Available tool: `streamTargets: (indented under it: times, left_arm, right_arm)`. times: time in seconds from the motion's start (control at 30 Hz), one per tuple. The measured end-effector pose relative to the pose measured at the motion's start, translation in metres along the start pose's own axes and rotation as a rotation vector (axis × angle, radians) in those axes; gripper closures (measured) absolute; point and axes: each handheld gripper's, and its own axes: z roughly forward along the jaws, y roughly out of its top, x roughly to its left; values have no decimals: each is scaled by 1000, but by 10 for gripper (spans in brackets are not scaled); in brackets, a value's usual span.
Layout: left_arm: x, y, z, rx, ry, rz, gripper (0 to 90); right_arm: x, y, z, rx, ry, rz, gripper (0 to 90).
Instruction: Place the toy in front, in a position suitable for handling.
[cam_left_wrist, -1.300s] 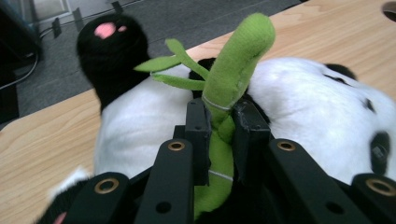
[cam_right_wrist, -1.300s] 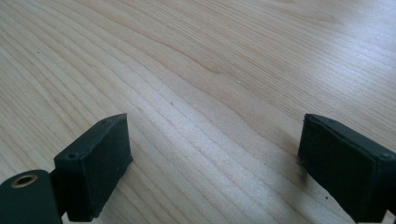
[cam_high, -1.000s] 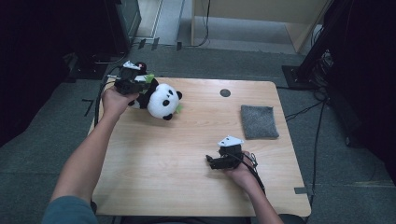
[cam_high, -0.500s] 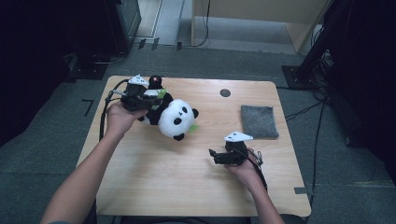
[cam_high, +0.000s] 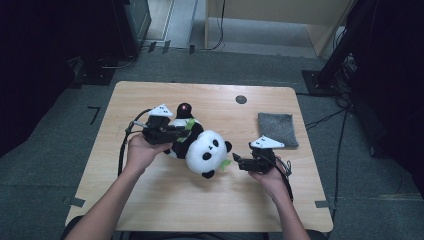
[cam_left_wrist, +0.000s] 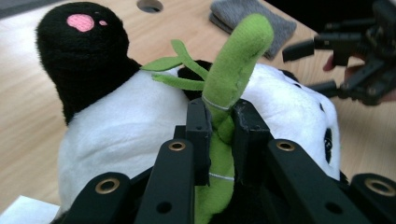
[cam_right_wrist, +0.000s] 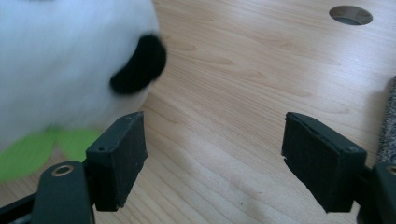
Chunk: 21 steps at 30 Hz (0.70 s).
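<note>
Two grippers worked over the wooden worktop (cam_high: 150, 200). The left gripper (cam_high: 172, 134) had its jaws clamped on the green bamboo stalk (cam_left_wrist: 233, 65) of a plush panda (cam_high: 202, 150), which lay mid-worktop, white-bodied with black ears and limbs and a pink-patched foot (cam_left_wrist: 80, 22). The right gripper (cam_high: 235, 161), jaws just closing yet apart and holding nothing, hovered beside the panda's head. A grey cloth (cam_high: 277, 129) lay near.

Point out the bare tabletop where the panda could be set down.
Free: the near strip of the table between the two forearms, and the far left corner. Crowded: the middle, where the left gripper clamps the panda by its green stalk, with the open right gripper beside it; the grey cloth lies far right.
</note>
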Motion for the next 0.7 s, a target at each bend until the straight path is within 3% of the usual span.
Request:
streamTargets:
  times: [0.1,0.17,0.23,0.37,0.43,0.6,0.7]
  left_arm:
    - [0,-10,10,28,23,-2,783]
    - [2,-17,10,-21,18,-28,772]
    - [4,-18,10,-28,5,-43,744]
    - [-2,-18,11,-15,11,-30,556]
    - [-5,-18,9,-10,17,-27,507]
    - [-12,-22,-4,-41,65,-26,452]
    - [-16,-30,-12,-45,104,-20,443]
  right_arm:
    - [-2,1,0,8,-2,8,253]
    - [-3,1,1,11,-3,8,275]
    - [-3,2,2,11,-5,6,296]
    - [-1,8,5,22,8,-10,378]
    - [0,12,6,29,14,-13,437]
    - [1,14,8,27,2,-66,498]
    - [-2,19,8,20,12,-37,500]
